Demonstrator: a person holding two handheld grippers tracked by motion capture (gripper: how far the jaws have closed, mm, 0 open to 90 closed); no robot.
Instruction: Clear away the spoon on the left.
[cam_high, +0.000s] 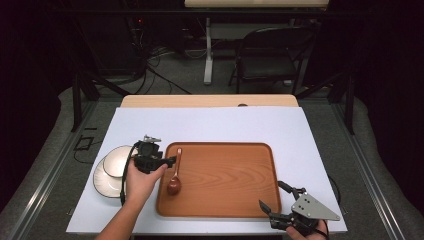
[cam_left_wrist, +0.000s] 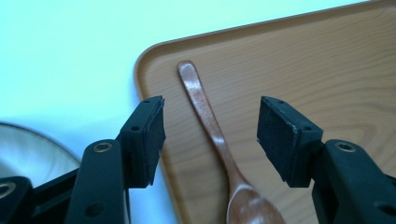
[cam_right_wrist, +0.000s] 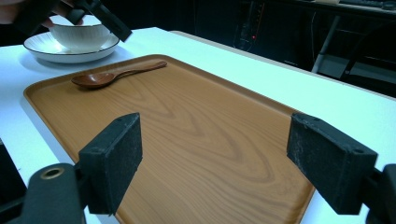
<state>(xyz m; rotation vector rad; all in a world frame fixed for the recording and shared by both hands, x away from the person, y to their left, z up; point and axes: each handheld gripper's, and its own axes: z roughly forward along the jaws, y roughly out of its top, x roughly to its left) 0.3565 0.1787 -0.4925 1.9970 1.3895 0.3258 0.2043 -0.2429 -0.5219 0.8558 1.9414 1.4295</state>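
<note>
Left tool (cam_left_wrist: 210, 135) agape | straddling spoon (cam_left_wrist: 212, 133) handle | on tray (cam_left_wrist: 327, 70)

The white-covered table (cam_high: 210, 125) carries 1 wooden tray (cam_high: 225, 200) and, just beside it, 1 plate (cam_high: 100, 182).

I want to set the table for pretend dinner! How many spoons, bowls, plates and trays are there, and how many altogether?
Wooden spoon: 1, lying on the tray
White bowl: 1, sitting on the plate
White plate: 1
Wooden tray: 1
Total: 4 things
</note>
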